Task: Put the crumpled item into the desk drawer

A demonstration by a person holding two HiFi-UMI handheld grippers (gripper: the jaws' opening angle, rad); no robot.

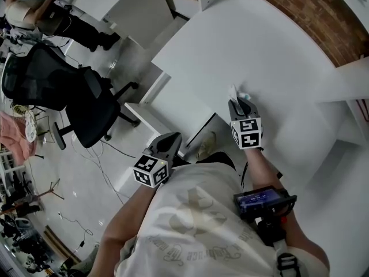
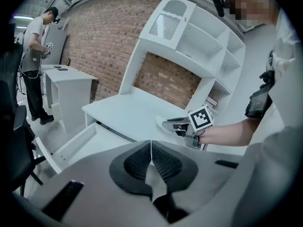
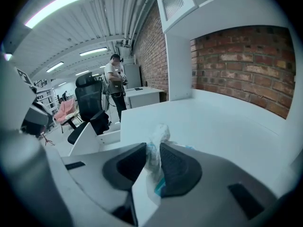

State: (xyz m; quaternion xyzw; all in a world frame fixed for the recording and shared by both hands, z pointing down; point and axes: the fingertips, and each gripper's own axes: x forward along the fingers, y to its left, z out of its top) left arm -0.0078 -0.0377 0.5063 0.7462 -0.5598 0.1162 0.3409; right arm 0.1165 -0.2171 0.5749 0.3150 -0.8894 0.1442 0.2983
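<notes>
A crumpled whitish wrapper with a bit of blue (image 3: 155, 148) is pinched between the dark pads of my right gripper (image 3: 152, 163). In the head view that right gripper (image 1: 240, 103) hovers over the white desk top (image 1: 277, 68) near its front edge, with the wrapper (image 1: 235, 92) sticking out past the tips. The desk drawer (image 1: 154, 115) is pulled out below and to the left of it, and shows a bare white floor (image 2: 75, 143). My left gripper (image 1: 170, 138) hangs in front of the drawer. Its pads (image 2: 138, 161) meet with nothing between them.
A black office chair (image 1: 69, 97) stands left of the drawer. A person (image 1: 34, 13) stands at another white desk (image 2: 66, 77) further back. A white shelf hutch (image 2: 189, 37) rises on the desk against a brick wall (image 3: 241, 60). Cables lie on the floor (image 1: 86, 229).
</notes>
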